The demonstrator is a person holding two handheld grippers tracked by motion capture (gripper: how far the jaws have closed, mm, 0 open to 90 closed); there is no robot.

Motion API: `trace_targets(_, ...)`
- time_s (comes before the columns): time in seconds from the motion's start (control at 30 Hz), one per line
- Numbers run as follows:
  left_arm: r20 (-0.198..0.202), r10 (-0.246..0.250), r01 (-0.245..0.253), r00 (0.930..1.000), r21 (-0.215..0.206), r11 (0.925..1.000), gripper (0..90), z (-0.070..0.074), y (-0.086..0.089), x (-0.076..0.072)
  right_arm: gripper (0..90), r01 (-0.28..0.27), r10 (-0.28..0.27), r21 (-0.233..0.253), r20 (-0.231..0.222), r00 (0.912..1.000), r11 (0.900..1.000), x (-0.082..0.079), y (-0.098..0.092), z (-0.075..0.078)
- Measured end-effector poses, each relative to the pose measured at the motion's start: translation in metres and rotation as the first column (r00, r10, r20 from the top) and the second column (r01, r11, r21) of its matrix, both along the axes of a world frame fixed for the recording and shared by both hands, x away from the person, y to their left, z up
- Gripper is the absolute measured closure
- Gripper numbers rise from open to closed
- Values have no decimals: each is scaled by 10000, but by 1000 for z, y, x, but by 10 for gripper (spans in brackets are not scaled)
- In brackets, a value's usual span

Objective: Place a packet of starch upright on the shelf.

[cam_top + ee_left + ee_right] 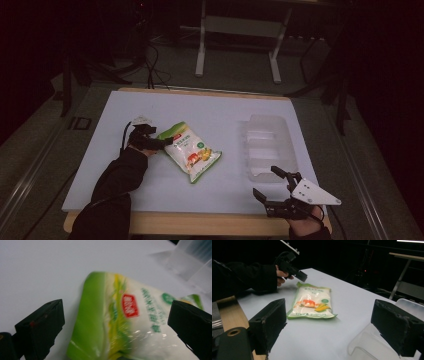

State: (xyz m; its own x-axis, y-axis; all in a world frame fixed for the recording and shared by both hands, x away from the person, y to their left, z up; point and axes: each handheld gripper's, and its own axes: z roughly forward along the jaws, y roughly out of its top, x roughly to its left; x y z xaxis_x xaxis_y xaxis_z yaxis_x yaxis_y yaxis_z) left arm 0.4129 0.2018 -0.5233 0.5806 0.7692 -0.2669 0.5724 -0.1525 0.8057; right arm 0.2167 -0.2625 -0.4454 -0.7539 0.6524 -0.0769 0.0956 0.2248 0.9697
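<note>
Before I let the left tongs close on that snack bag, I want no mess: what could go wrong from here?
1. The left tongs stand open around the snack bag near its sealed end, so they might pinch only film and slip.
2. A hard squeeze could crush the contents.
3. The clear tray lies close by, so a swung bag might knock it.
</note>
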Motion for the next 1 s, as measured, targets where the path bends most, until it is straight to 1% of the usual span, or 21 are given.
trace_targets(0.03, -166, 27, -26, 9999, 65, 10000, 14, -3, 0, 2, 128, -13, 13, -2, -14, 10000, 10000, 0, 0, 0)
trace_targets(0.07, -470, -61, 58, 9989, -61, 10000, 14, -7, 3, 5, 128, -24, 24, -5, -32, 10000, 10000, 0, 0, 0)
trace_targets(0.1, -677, 2, -7, 9977, -77, 10000, 14, -9, 4, 7, 128, -13, 13, -17, -36, 10000, 10000, 0, 0, -1)
trace_targets(0.13, -842, -84, 69, 9964, -180, 9998, 14, -11, 5, 8, 128, -26, 26, 5, -85, 10000, 10000, 1, 0, -1)
trace_targets(0.2, -1132, -296, 282, 9931, -135, 9995, 14, -16, 5, 9, 129, -21, 21, 9, -119, 9999, 10000, 1, 0, -1)
trace_targets(0.23, -1334, -496, 468, 9898, -233, 9986, 15, -17, 5, 10, 129, -24, 24, 14, -146, 9999, 10000, 1, 0, -1)
trace_targets(0.33, -1188, -605, 568, 9911, -337, 9978, 94, -17, 4, 8, 129, -18, 19, 27, -189, 9998, 10000, 1, 0, -2)
trace_targets(0.37, -1251, -681, 635, 9898, -401, 9972, 103, -17, 4, 7, 129, -22, 22, 11, -201, 9998, 10000, 2, 0, -2)
trace_targets(0.43, -1321, -684, 649, 9889, -310, 9974, 126, -17, 2, 7, 129, -18, 18, 7, -195, 9998, 10000, 2, 0, -2)
trace_targets(0.47, -1489, -789, 761, 9857, -245, 9968, 144, -18, 1, 7, 129, -26, 26, -5, -225, 9997, 10000, 2, 0, -2)
trace_targets(0.5, -1529, -844, 828, 9846, -170, 9964, 167, -18, -1, 7, 129, -12, 12, -12, -221, 9998, 10000, 2, 0, -2)
trace_targets(0.53, -1529, -844, 828, 9846, -170, 9964, 213, -18, -1, 7, 129, -12, 12, -12, -221, 9998, 10000, 2, 0, -2)
trace_targets(0.57, -1536, -1008, 1019, 9830, -11, 9948, 298, -17, -4, 6, 129, 1, -1, -15, -216, 9998, 10000, 2, 0, -2)
trace_targets(0.6, -1372, -1243, 1312, 9827, 425, 9904, 366, -16, -12, 3, 129, 9, -9, -14, -218, 9998, 10000, 2, 0, -2)
trace_targets(0.63, -1415, -1409, 1492, 9799, 502, 9875, 447, -16, -16, 2, 130, 5, -5, 0, -221, 9998, 10000, 3, 0, -2)
trace_targets(0.67, -1388, -1459, 1559, 9795, 640, 9857, 532, -16, -20, 1, 130, 12, -12, 26, -227, 9997, 10000, 3, 0, -2)
trace_targets(0.73, -1403, -1475, 1600, 9791, 824, 9837, 620, -14, -25, -1, 134, 29, -29, 21, -290, 9996, 10000, 3, -1, -3)
trace_targets(0.77, -1403, -1475, 1600, 9791, 824, 9837, 632, -14, -25, -1, 134, 29, -29, 21, -290, 9996, 10000, 3, -1, -3)
trace_targets(0.83, -1235, -1395, 1535, 9825, 1126, 9817, 678, -11, -29, -4, 136, 35, -34, 25, -324, 9995, 10000, 3, -1, -2)
trace_targets(0.93, -1138, -1364, 1514, 9841, 1366, 9790, 718, -7, -32, -6, 141, 82, -79, 84, -342, 9994, 9999, 4, -2, -2)
trace_targets(1.0, -1163, -1438, 1596, 9828, 1410, 9771, 733, -4, -31, -6, 142, 122, -116, 139, -388, 9992, 9998, 4, -3, -2)
